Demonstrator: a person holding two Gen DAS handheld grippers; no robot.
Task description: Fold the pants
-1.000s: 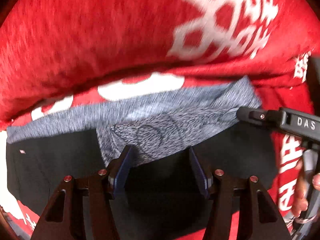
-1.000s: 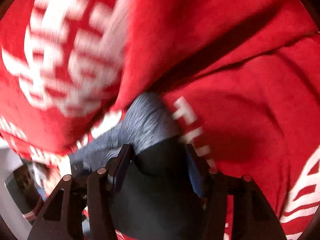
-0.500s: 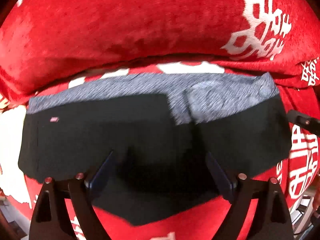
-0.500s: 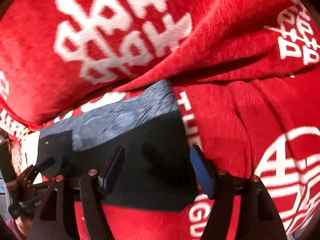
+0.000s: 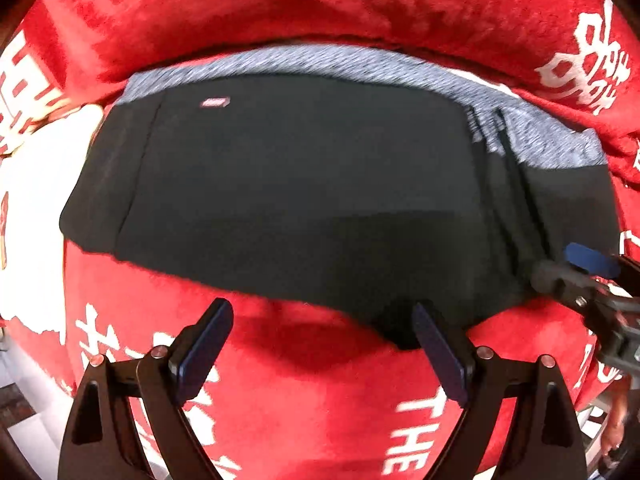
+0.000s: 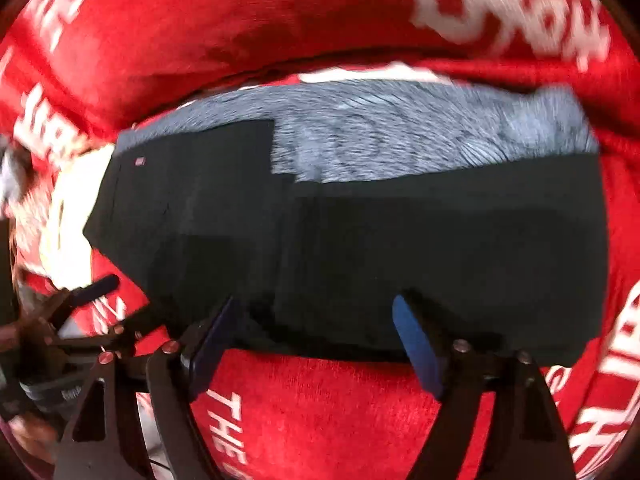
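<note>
The black pants (image 5: 304, 184) lie folded flat on the red blanket, grey waistband (image 5: 320, 64) along the far edge. My left gripper (image 5: 324, 336) stands open just off the pants' near edge, over red cloth, with nothing between its fingers. In the right wrist view the same pants (image 6: 400, 240) fill the middle, with the grey band (image 6: 420, 132) at the back. My right gripper (image 6: 316, 332) hovers at their near edge, its jaws opening; the cloth lies beneath them and is not pinched. Each gripper shows in the other's view: the right gripper (image 5: 588, 268), the left gripper (image 6: 92, 288).
A red blanket (image 5: 320, 400) with white lettering covers the surface, and a raised fold of it (image 5: 280, 4) runs behind the pants. A white patch (image 5: 36, 184) lies left of the pants. A hand (image 6: 28, 436) shows at the lower left.
Both grippers have let go of the pants and drawn back to the near edge, jaws widening. The pants now lie spread flat, much more of them in view.
</note>
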